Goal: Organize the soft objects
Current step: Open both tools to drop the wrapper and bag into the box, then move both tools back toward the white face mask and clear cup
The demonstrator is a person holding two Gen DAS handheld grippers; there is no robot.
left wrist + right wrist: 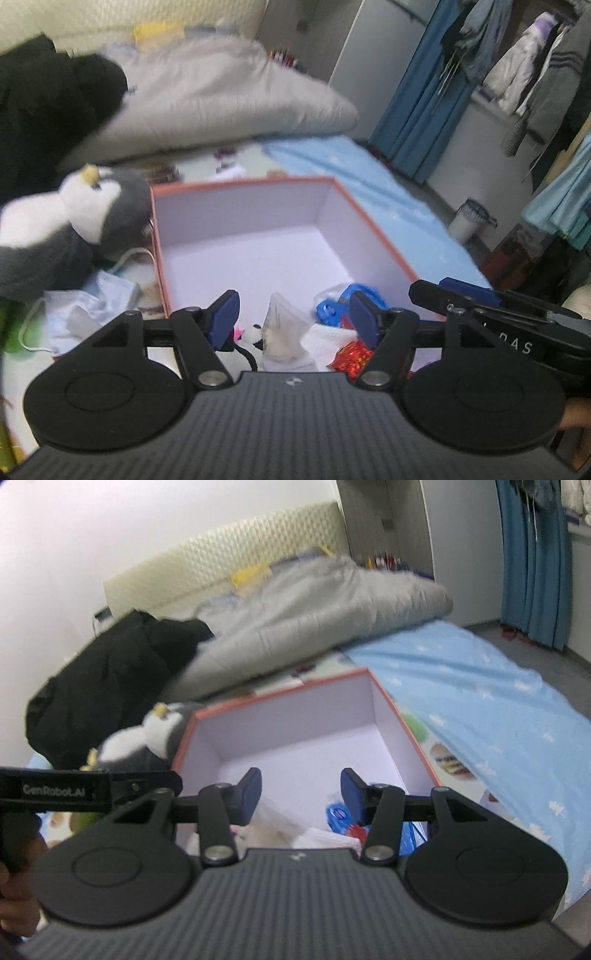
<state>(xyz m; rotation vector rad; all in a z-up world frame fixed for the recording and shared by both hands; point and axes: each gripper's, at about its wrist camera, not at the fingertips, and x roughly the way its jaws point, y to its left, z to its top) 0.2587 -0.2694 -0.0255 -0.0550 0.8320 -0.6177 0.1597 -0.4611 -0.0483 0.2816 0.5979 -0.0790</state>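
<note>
**Both grippers over the box, nothing held**

Box (243,206) – pink-rimmed, white inside, open top – sits on the bed. Its near corner holds a small heap: a clear plastic bag (282,325), a blue bag (340,299), a white folded cloth (325,338), something shiny red (351,356) and a small white plush bit (255,334). The far part of the box floor is bare.

Left gripper (293,314): jaws apart, heap showing below and between them, pads not pressing on anything. Right gripper (301,794): jaws apart, nothing between them but box floor.

Remaining soft item, by my reading, is the penguin plush (74,221). It lies outside the box, just beside its left wall, head towards the box and body trailing away to the left. It is to the left of both grippers, so the left one is nearer – the reach goes sideways over the rim.

A crumpled white bag (85,306) lies near the plush. Grey duvet (314,609) and black coat (103,679) sit beyond, well apart.
</note>
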